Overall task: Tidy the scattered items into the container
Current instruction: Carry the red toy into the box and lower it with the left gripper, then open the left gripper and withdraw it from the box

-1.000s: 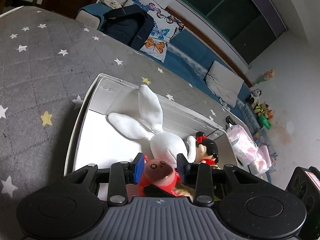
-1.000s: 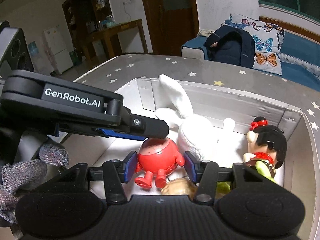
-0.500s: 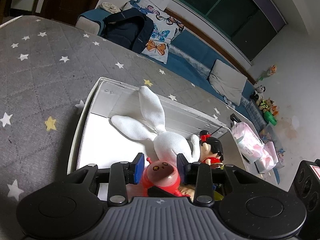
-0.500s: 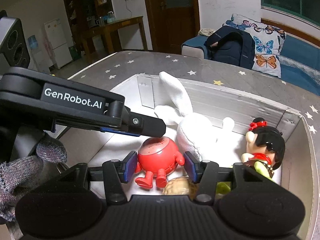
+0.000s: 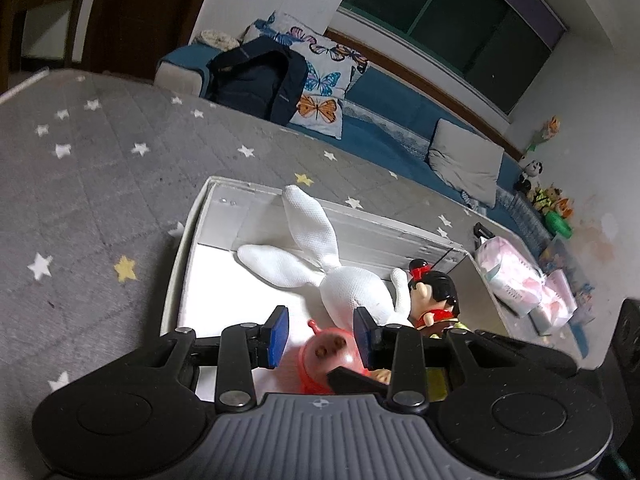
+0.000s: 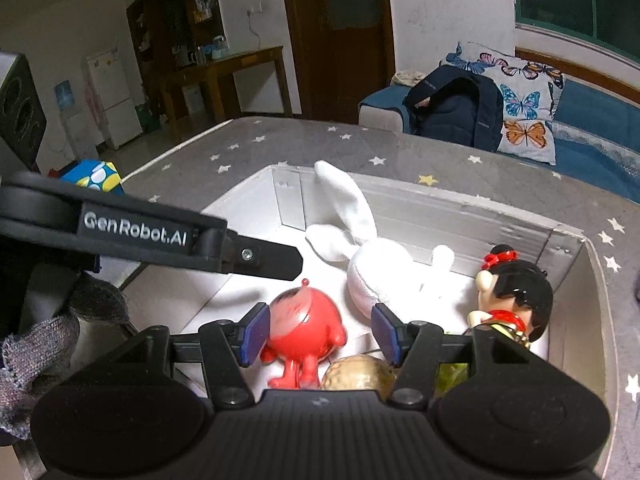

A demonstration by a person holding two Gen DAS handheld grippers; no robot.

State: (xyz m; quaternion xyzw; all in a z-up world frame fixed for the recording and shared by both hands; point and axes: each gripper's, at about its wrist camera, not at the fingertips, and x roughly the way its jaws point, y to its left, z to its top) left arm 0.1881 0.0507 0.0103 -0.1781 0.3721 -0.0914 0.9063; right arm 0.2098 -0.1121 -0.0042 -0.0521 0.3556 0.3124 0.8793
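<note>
Left claw (image 5: pixel 321 330) stands wide over the white box (image 5: pixel 176 280), gripping nothing. The red toy (image 6: pixel 306 326) lies inside the box, beside the white rabbit (image 6: pixel 376 272) and doll (image 6: pixel 514 300). Right claw (image 6: pixel 322 336) is also wide, straddling the red toy. Lift both straight up so you snag nothing.

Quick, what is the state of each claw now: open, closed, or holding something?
Left claw: open, holding nothing; red toy sits below, between its fingers.
Right claw: open, holding nothing; red toy free in the box.
</note>
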